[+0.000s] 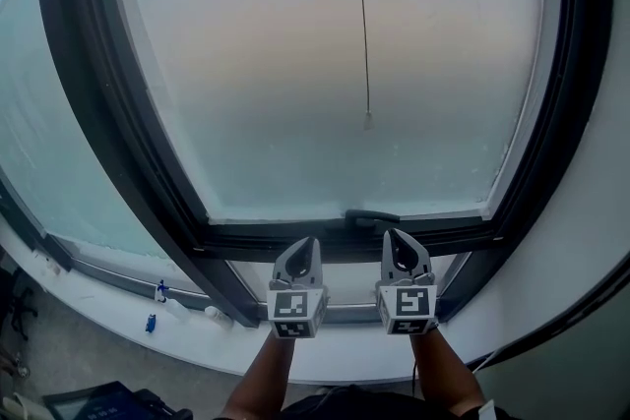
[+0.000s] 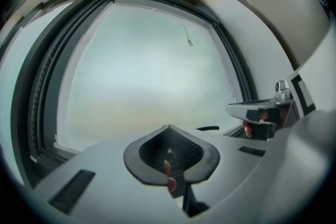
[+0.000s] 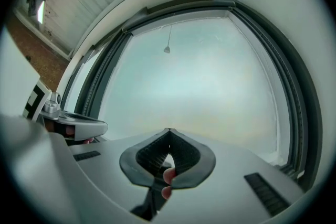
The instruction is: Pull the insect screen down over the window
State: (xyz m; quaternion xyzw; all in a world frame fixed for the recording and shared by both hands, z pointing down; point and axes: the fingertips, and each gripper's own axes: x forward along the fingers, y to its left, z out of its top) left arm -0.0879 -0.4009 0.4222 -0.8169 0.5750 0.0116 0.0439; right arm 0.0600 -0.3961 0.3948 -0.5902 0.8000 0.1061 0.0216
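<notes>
A large window [image 1: 325,64] with a milky pane sits in a dark frame [image 1: 108,113]. A thin pull cord [image 1: 361,25] hangs in front of the pane and ends in a small knob [image 1: 367,120]; the knob also shows in the left gripper view [image 2: 189,43] and the right gripper view [image 3: 166,50]. The roll it hangs from is out of view. My left gripper [image 1: 308,241] and right gripper [image 1: 394,233] stand side by side below the window's bottom bar, both shut with nothing between them. They point up at the pane, well below the knob.
A dark handle [image 1: 372,215] lies on the bottom bar just above the grippers. A white sill [image 1: 118,305] carries two small blue-capped bottles [image 1: 159,290]. Another pane [image 1: 39,152] lies to the left and a white wall [image 1: 600,211] to the right.
</notes>
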